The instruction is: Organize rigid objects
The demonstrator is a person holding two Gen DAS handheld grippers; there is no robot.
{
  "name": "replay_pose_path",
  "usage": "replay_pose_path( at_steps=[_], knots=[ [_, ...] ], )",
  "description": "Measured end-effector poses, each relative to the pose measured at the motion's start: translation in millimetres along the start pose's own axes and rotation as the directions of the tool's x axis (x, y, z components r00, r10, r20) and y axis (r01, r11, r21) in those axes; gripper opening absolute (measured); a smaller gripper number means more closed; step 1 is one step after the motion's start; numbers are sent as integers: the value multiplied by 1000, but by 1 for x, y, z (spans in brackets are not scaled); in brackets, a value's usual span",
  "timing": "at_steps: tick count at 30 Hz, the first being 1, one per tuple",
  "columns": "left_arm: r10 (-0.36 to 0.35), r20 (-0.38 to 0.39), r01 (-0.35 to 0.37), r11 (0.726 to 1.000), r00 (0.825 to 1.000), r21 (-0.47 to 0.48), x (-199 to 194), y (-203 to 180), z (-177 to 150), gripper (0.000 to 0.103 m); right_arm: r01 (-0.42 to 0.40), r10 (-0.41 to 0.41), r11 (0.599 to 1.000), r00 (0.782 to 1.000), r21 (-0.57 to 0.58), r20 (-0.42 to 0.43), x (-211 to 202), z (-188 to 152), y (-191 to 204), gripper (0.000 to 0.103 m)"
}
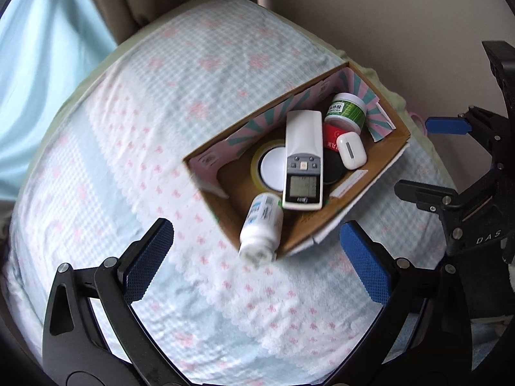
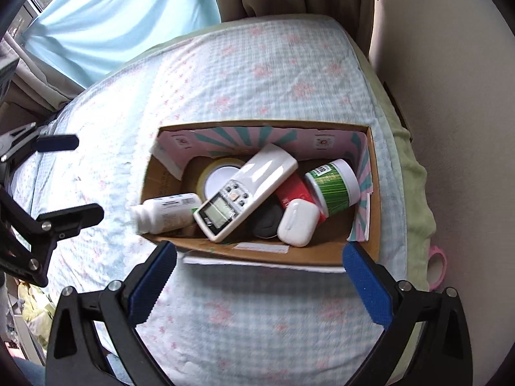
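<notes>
Two claws held apart and empty: left claw [image 1: 256, 249] above the blanket [image 1: 112, 148] just short of the cardboard box [image 1: 370, 189], right claw [image 2: 259, 268] at the box's near wall [image 2: 257, 251]. Box rested on the bed, open-topped. Inside: white remote control [image 1: 303, 160] lying across a tape roll [image 1: 257, 164], green-labelled jar [image 1: 347, 112], red item [image 1: 331, 133], white earbud case [image 1: 351, 150], black round object [image 1: 333, 165]. White pill bottle [image 1: 261, 231] tilted over the box's corner, cap end outside the rim. Pink tape roll [image 2: 437, 267] at the bed's edge.
</notes>
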State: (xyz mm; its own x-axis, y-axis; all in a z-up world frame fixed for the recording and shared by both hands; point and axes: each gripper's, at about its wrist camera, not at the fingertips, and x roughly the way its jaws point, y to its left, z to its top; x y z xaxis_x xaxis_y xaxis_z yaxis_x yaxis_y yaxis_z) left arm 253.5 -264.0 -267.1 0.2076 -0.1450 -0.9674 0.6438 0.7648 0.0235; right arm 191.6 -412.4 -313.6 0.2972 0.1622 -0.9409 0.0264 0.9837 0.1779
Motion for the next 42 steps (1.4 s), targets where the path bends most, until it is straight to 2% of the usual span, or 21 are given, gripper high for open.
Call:
replay_pose_path(
  at_steps=[4, 7, 11, 13, 15, 20, 23, 25, 28, 30, 35, 38, 42],
  knots=[
    [-2, 61, 9, 994, 998, -112, -44, 31, -49, 103, 13, -14, 999, 999, 30, 32, -31, -8, 38, 103],
    [34, 110, -11, 978, 993, -208, -82, 56, -88, 103, 14, -16, 1000, 998, 28, 68, -55, -11, 75, 103],
    [88, 201, -11, 934, 976, -356, -138, 92, -137, 103, 11, -8, 1000, 992, -20, 125, -89, -12, 130, 103],
    [134, 251, -12, 901, 959, -434, -169, 110, -160, 103, 18, -8, 998, 986, -59, 165, -109, -12, 158, 103],
    [197, 298, -28, 871, 934, -490, -200, 121, -179, 103, 31, -12, 996, 976, -87, 216, -134, -11, 183, 103],
    [342, 412, -51, 818, 845, -573, -273, 129, -216, 103, 62, -16, 992, 928, -111, 372, -201, -14, 224, 103],
    [395, 475, -48, 806, 786, -590, -305, 122, -232, 103, 82, -24, 991, 894, -110, 448, -234, -21, 236, 103],
    [430, 496, -67, 802, 755, -594, -320, 114, -237, 103, 97, -33, 990, 875, -107, 483, -248, -26, 240, 103],
    [470, 510, -105, 801, 721, -589, -332, 102, -240, 103, 117, -47, 988, 848, -101, 527, -259, -35, 241, 103],
    [485, 519, -123, 803, 704, -583, -335, 93, -240, 103, 119, -53, 989, 840, -88, 540, -261, -39, 239, 103],
    [448, 542, -82, 818, 711, -569, -333, 80, -242, 103, 128, -77, 990, 832, -55, 549, -261, -47, 232, 103],
    [442, 545, -78, 822, 713, -565, -332, 73, -242, 103, 128, -84, 991, 835, -45, 544, -262, -48, 229, 103],
    [459, 546, -107, 824, 700, -556, -334, 66, -241, 103, 139, -91, 989, 830, -47, 550, -265, -49, 231, 103]
  ],
)
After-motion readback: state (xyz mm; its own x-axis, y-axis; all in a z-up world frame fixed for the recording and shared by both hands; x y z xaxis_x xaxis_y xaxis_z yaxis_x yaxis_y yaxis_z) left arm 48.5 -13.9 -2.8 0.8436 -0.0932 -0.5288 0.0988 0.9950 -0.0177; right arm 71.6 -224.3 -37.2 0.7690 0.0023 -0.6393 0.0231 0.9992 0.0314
